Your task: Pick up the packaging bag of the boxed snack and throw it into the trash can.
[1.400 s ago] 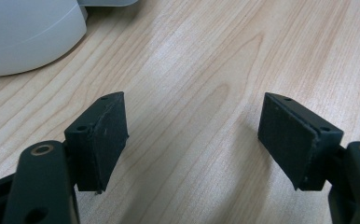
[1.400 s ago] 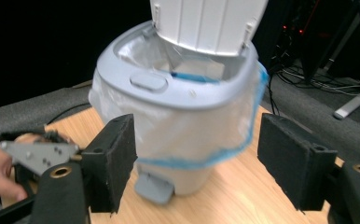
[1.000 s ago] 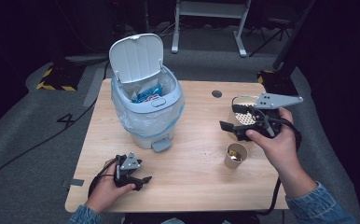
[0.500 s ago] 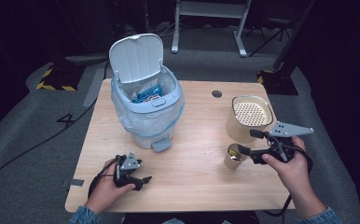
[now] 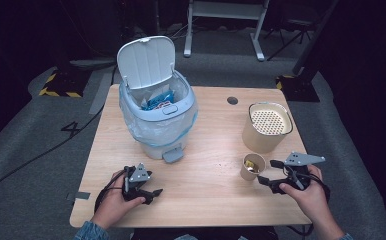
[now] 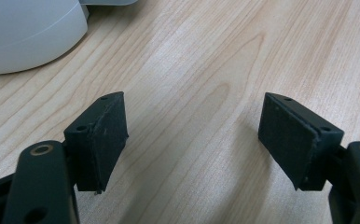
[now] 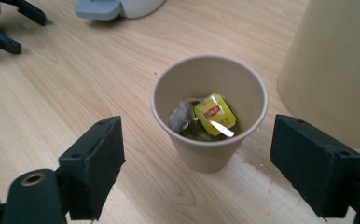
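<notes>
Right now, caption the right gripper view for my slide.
Open right tongs flank a paper cup holding a yellow-tagged tea bag on the wooden table.

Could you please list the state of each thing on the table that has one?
Bin: lid up, lined with a bag, rubbish inside.
Paper cup: upright, used tea bag in it, not gripped.
Tall container: upright, perforated insert in its top.
Left gripper: open, nothing between the jaws.
Right gripper: open, jaws either side of the paper cup.
</notes>
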A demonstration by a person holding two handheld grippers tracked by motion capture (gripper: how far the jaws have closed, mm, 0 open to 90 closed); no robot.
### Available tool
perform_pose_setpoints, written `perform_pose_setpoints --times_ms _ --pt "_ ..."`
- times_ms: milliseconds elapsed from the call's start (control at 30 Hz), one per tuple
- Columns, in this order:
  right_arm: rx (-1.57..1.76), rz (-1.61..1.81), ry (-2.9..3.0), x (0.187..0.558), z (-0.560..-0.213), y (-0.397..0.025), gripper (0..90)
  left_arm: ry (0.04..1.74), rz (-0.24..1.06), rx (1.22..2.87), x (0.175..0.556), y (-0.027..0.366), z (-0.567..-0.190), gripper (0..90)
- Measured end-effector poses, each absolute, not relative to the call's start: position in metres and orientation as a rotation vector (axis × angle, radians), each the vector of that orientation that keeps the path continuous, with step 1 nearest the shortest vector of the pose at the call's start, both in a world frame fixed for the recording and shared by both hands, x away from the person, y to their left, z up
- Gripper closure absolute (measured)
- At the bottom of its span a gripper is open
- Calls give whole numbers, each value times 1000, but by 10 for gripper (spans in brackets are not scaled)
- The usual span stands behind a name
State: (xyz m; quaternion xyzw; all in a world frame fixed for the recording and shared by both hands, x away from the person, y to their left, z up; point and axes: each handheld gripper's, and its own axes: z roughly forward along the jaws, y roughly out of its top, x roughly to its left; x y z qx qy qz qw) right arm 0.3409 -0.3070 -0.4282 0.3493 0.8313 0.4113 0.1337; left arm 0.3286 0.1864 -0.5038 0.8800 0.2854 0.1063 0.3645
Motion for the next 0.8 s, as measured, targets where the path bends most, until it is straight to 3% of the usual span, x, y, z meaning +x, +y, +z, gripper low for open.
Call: perform_pose_setpoints --times_ms 333,800 --pt "1076 1187 2399 356 -468 -299 214 733 273 2264 329 186 -504 242" --pt "1080 1253 2308 368 -491 -282 219 734 274 2264 329 186 -504 242"
